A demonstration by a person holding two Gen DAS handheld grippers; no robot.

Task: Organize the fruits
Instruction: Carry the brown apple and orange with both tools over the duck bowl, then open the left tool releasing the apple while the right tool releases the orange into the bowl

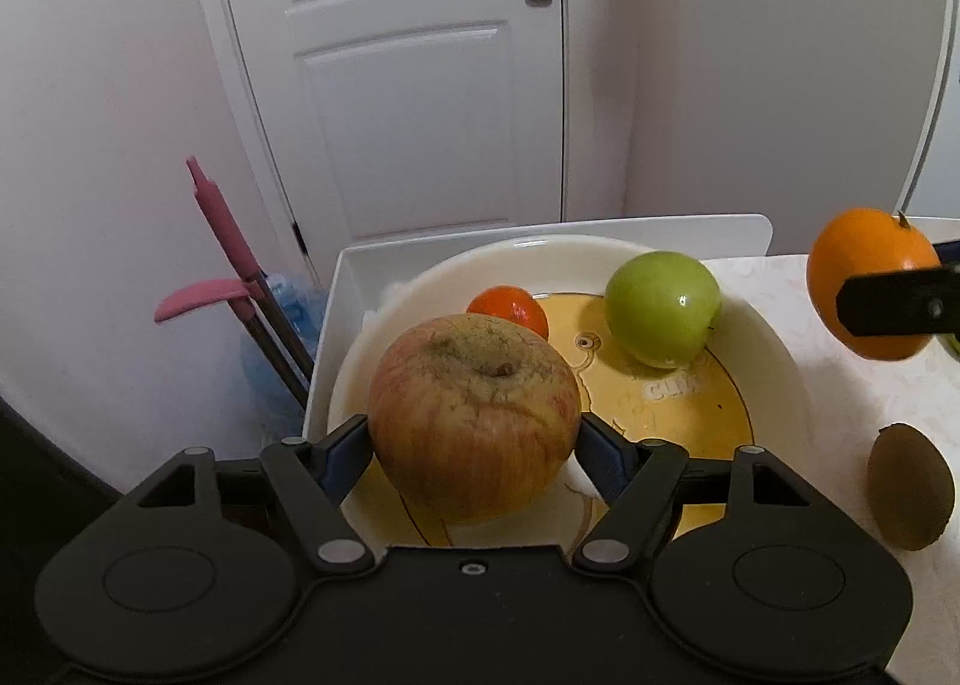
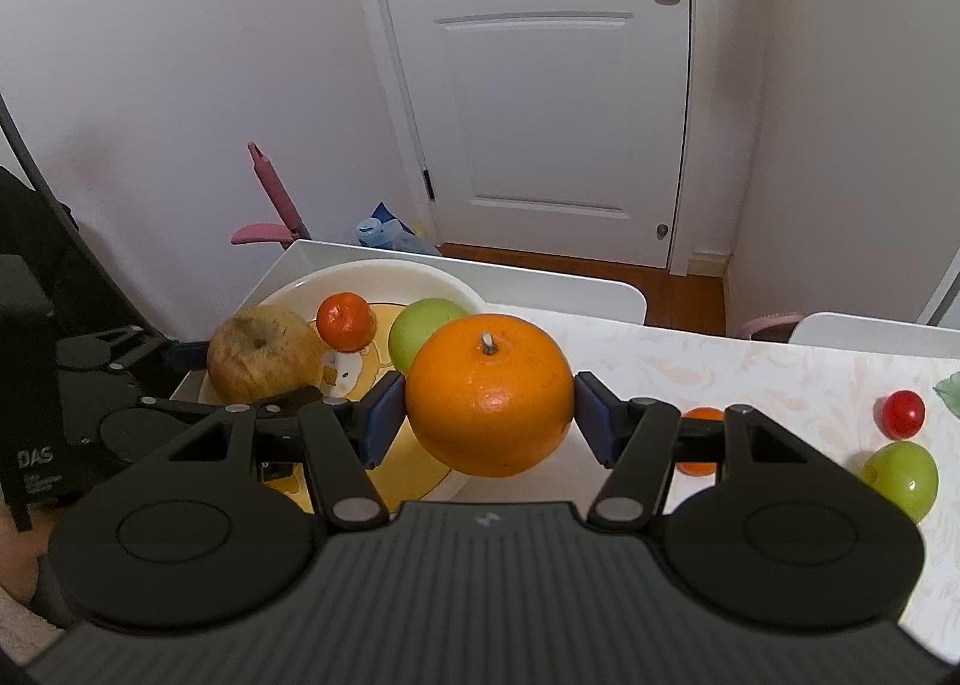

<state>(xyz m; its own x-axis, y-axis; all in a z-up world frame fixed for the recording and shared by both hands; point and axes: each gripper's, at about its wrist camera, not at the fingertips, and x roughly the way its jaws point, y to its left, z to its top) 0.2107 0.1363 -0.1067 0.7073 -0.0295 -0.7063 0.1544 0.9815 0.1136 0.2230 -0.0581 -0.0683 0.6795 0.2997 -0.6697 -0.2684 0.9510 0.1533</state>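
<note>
My left gripper (image 1: pixel 474 439) is shut on a large red-yellow apple (image 1: pixel 474 421) and holds it over the near side of a white plate with a yellow cartoon centre (image 1: pixel 774 379). On the plate lie a small tangerine (image 1: pixel 510 310) and a green apple (image 1: pixel 663 310). My right gripper (image 2: pixel 486 415) is shut on a big orange (image 2: pixel 489 394) and holds it above the table at the plate's right edge. The orange also shows in the left wrist view (image 1: pixel 870 277). The red-yellow apple shows in the right wrist view (image 2: pixel 264 355).
A kiwi (image 1: pixel 909 487) lies on the table right of the plate. A second green apple (image 2: pixel 903 478), a cherry tomato (image 2: pixel 903 413) and a small tangerine (image 2: pixel 702 442) lie on the table at right. White chair backs (image 2: pixel 564 289) stand behind the table.
</note>
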